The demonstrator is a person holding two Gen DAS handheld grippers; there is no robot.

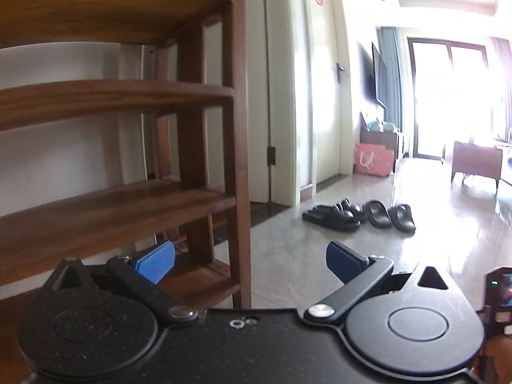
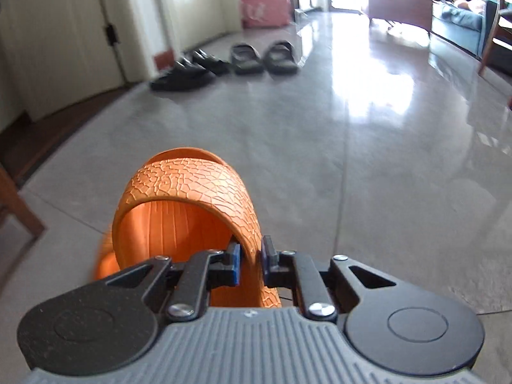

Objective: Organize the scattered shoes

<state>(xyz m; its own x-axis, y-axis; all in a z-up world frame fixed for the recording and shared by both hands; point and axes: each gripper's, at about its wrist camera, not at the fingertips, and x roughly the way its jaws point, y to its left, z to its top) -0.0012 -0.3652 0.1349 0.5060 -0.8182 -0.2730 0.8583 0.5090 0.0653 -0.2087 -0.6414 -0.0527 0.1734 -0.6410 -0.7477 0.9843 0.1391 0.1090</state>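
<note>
Right gripper (image 2: 251,264) pinching the strap edge of an orange slipper (image 2: 188,198), which hangs above the grey floor (image 2: 352,160). That's a thin bite; a swing could twist the slipper loose. It's glossy orange with a crackle-textured strap and ribbed footbed. Left gripper (image 1: 251,260) spread wide and empty, wooden shoe rack (image 1: 236,128) at ten o'clock, black slippers (image 1: 358,216) scattered on the floor at one o'clock.
</note>
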